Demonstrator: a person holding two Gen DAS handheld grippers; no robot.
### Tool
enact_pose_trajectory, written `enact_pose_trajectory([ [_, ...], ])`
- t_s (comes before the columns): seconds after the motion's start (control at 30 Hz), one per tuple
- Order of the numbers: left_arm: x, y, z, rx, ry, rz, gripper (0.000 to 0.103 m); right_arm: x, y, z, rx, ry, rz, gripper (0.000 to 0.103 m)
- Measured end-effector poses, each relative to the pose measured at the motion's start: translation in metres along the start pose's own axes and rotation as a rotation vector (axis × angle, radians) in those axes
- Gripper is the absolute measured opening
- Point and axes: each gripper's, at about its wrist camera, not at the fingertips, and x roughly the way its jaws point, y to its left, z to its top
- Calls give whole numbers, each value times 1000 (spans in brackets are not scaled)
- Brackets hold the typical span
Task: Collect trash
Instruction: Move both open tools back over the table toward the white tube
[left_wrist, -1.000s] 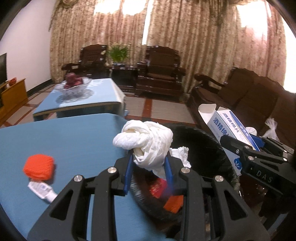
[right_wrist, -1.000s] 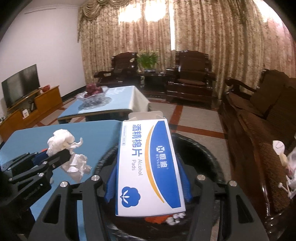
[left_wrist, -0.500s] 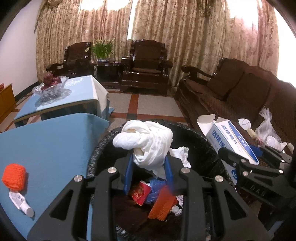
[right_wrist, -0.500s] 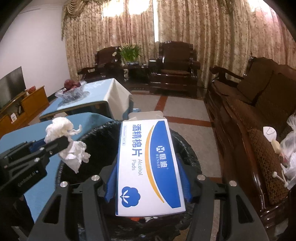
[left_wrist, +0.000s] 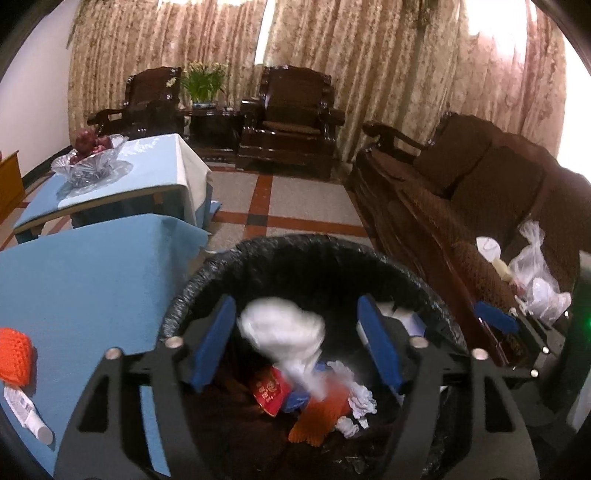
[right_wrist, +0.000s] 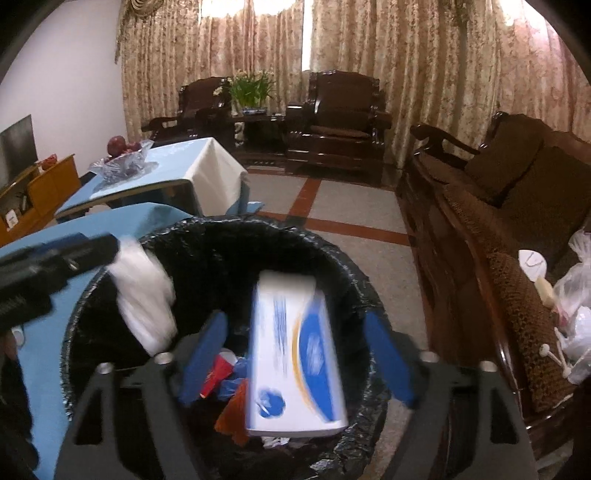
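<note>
A black-lined trash bin (left_wrist: 221, 258) (right_wrist: 332, 266) stands below both grippers, holding red, orange and white scraps. My left gripper (left_wrist: 295, 343) is open over it, and a blurred white crumpled tissue (left_wrist: 288, 336) (right_wrist: 144, 295) falls free between its blue pads. My right gripper (right_wrist: 295, 354) is open over the bin, and a blurred white-and-blue alcohol pads box (right_wrist: 291, 354) drops between its fingers. An orange knitted pad (left_wrist: 14, 354) and a small white tube (left_wrist: 26, 413) lie on the blue table (left_wrist: 92, 273) at left.
A second blue-clothed table with a glass fruit bowl (left_wrist: 88, 158) stands behind. Dark wooden armchairs (left_wrist: 291, 118) line the curtained wall. A brown sofa (left_wrist: 480, 206) at right carries plastic bags (left_wrist: 535, 273). Tiled floor lies between.
Both grippers have opened over the bin. The tissue has left the left gripper and the alcohol pads box has left the right one; both are falling.
</note>
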Motion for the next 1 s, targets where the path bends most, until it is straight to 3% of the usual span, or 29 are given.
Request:
enact_pose_trajectory([
  [0.3, -47, 27, -3, -16, -75, 85, 84, -27, 3, 5, 40, -48, 31, 93],
  [0.47, -88, 61, -19, -54, -103, 190, 85, -42, 27, 10, 38, -81, 82, 93],
  [0.8, -166, 154, -59, -118, -112, 446, 85, -57, 130, 10, -76, -103, 264, 93],
  [1.0, -197, 211, -80, -185, -98, 559, 85, -56, 204, -1, -161, -93, 387, 93],
])
